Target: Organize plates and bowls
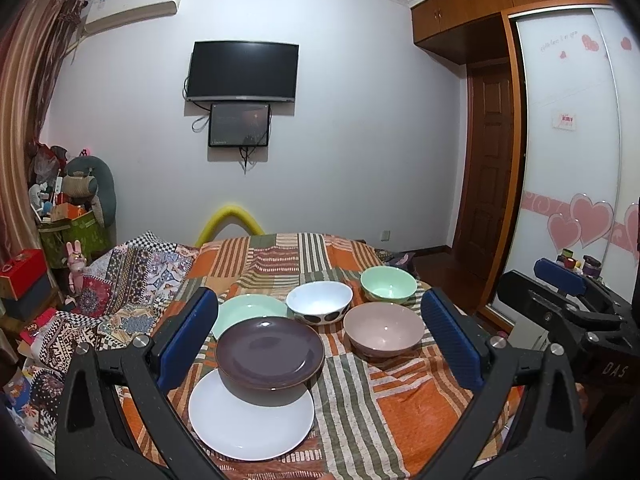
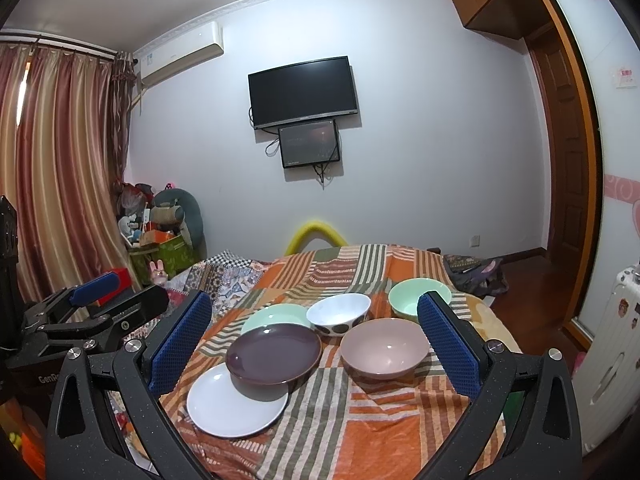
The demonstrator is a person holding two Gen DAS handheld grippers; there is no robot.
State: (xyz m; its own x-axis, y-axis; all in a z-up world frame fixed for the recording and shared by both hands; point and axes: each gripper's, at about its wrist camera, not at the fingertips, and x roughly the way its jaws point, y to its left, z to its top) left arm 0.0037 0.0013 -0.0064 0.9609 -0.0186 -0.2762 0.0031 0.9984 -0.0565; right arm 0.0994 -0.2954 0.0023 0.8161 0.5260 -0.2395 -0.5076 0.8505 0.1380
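The brown plate [image 1: 270,350] covers the far part of my white plate [image 1: 251,420], and I cannot tell if the two touch or if one only overlaps the other. The green plate [image 1: 250,310] is half hidden behind the brown plate and behind my left finger [image 1: 186,340]. In the right wrist view my right finger [image 2: 448,344] covers one side of the green bowl [image 2: 414,298]. My own handles are cut by the bottom edge in both views. The small jars [image 1: 578,264] beside the wardrobe are too small to read.
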